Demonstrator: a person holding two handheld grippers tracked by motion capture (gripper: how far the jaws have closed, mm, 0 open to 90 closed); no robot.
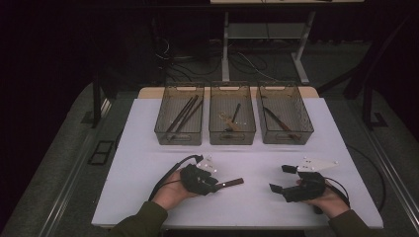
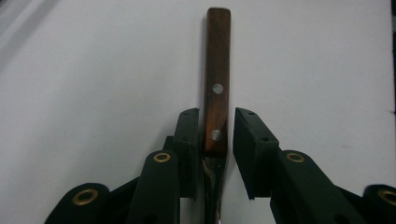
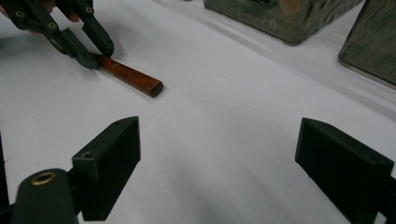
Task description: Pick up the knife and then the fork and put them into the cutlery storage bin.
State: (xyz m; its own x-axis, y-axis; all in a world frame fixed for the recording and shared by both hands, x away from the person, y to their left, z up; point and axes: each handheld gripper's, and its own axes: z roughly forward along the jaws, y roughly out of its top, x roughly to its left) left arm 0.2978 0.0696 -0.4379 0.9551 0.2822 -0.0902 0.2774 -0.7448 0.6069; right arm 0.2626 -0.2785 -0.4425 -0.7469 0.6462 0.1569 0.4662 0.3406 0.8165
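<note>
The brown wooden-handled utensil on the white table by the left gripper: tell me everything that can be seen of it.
The brown wooden-handled utensil lies flat on the white table, in front of three mesh bins. Its straight, reddish-brown handle has a squared-off end and two round silver rivets; a shiny metal part begins where the wood ends, hidden beyond that by the gripper. The left gripper straddles the rivet end: one pad looks to touch the wood, the other stands just clear. The free handle end points toward the right gripper.
</note>
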